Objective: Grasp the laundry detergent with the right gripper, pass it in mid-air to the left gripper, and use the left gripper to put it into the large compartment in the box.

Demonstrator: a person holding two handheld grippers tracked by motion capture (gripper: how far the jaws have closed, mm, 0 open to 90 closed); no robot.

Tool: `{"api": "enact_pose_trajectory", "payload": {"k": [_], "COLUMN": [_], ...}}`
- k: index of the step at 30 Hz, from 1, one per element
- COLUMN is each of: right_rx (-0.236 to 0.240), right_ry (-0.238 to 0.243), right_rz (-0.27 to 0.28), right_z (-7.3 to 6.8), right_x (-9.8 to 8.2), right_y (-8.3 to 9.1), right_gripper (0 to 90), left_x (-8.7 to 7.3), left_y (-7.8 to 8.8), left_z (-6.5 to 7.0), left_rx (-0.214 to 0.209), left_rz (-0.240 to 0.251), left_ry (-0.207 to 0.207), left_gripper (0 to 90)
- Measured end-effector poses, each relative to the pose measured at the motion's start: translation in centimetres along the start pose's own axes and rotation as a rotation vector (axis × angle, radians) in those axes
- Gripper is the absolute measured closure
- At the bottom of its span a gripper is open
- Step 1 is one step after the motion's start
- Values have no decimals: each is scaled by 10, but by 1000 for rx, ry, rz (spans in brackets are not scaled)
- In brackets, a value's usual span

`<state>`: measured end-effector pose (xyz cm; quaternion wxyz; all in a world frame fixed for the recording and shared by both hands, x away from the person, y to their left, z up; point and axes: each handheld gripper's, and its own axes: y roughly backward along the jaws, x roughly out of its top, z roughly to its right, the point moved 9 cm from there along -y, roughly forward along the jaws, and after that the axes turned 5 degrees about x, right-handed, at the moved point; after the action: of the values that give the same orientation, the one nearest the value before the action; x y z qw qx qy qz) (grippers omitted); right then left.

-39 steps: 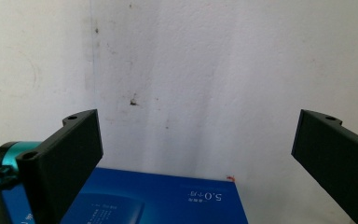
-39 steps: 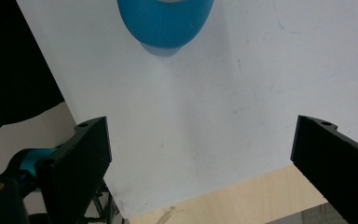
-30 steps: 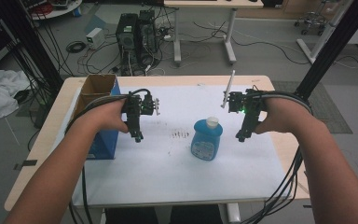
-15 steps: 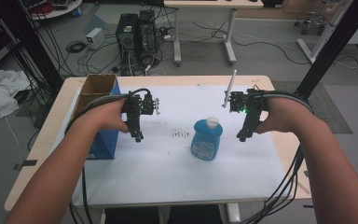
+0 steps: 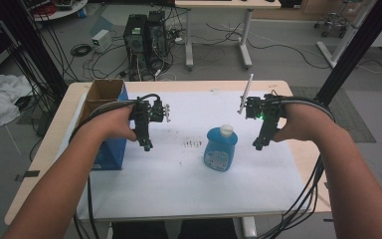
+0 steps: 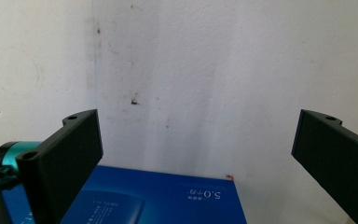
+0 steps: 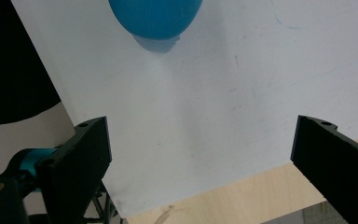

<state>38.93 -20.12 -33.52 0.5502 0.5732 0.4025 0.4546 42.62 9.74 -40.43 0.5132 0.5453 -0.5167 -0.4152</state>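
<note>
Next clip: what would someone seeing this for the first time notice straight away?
The blue bottle with a white cap stands upright mid-table on the white sheet, between the two grippers. The left gripper and right gripper hover on either side of it, jaws wide apart and holding nothing. An open blue cardboard box sits at the table's left edge.

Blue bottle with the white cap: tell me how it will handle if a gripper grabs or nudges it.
The blue bottle stands upright on the white table sheet on a fairly wide base, so a low nudge would probably slide it rather than tip it. Its rounded, smooth plastic sides may slip between flat jaws. It looks filled with blue liquid, so likely heavy for its size.
</note>
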Motion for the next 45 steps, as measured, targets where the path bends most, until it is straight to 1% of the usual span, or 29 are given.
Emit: {"api": "enact_pose_trajectory", "payload": {"k": [5, 13, 14, 15, 18, 21, 22, 23, 25, 27, 29, 31, 34, 35, 41, 45], "right_rx": [-1, -8, -11, -13, -9, -14, -13, -14, -4, 2, 2, 1, 5, 3, 19, 24], "right_ry": [-6, -10, -16, -11, -15, -13, -17, -6, -14, -6, -19, -26, -40, -37, -69, -83], "right_rz": [2, -4, -2, 4, 14, 22, 28, 59, 80, 92, 91, 102, 134, 149, 220, 247], "right_z": [1, -4, -4, -4, -5, -5, -6, -6, -8, -9, -10, -11, -12, -12, -14, -16], "right_x": [0, -1, -1, -1, -2, -4, -4, -4, -5, -7, -10, -12, -13, -14, -16, -18], "right_y": [0, 1, 1, 2, 2, 2, 2, 2, 1, -2, -7, -10, -16, -19, -33, -45], "right_gripper": [40, 40, 40, 40, 40, 40, 40, 40, 40, 40, 40, 40, 40, 40, 40, 39], "left_x": [-1, -1, -1, 0, 1, 0, 1, 1, 1, 2, 3, 3, 4, 4, 4, 3], "left_y": [2, 3, 3, 3, 3, 3, 2, 2, 2, 3, 3, 3, 2, 2, 4, 6], "left_z": [0, 1, 2, 2, 3, 5, 7, 7, 7, 8, 9, 10, 11, 11, 12, 13], "left_rx": [3, 7, 7, 6, 8, 10, 10, 8, 9, 11, 10, 11, 7, 8, 11, 12], "left_rz": [7, 5, 6, 10, 8, -1, 5, 4, 2, 3, 8, 9, 12, 12, 25, 28], "left_ry": [6, -1, 0, -3, 0, -3, -6, -7, -8, -9, -8, -14, -15, -19, -18, -21], "left_gripper": [17, 16, 17, 16, 17, 17, 17, 17, 16, 17, 17, 17, 17, 16, 17, 16]}}
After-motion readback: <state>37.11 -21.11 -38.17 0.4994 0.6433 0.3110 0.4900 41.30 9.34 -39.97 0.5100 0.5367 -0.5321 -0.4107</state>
